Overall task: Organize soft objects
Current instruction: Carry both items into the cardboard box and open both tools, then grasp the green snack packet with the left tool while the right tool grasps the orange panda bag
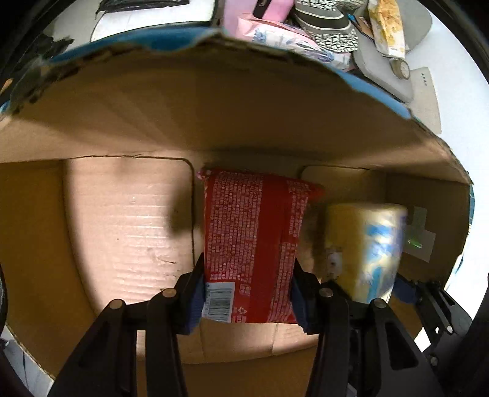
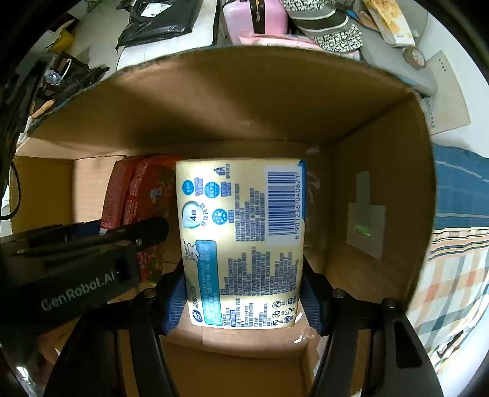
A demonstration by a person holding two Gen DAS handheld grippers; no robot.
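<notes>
Could go wrong in a few ways from here. Could bump the two packs together, since both hang side by side, very close, inside the same cardboard box (image 2: pixel 232 100). Could knock the left gripper (image 1: pixel 248 293) against the right gripper (image 2: pixel 243 300), because both reach down into the box at once, just beside each other. Could let a soft pack squish, slip and tip over if dropped too early, above the box floor. Could land crooked, leaning on the other pack. Cannot tell if either pack touches the box floor yet.

Left gripper: squeezing the red pack (image 1: pixel 253 232) from both sides, blue pads pressed on its lower end. Red pack sticking out past the fingers, pointing down into the box, near the middle of the box floor.

Right gripper: squeezing the yellow tissue pack (image 2: pixel 241 238) from both sides, blue pads on its lower end too. Yellow tissue pack sticking out ahead of the fingers, down into the box, between the red pack and the right wall of the box, apart from that wall.

Beyond the far wall of the box, a pile of other stuff: a pink pack (image 2: pixel 269 39) and a patterned hat (image 2: pixel 324 24).
</notes>
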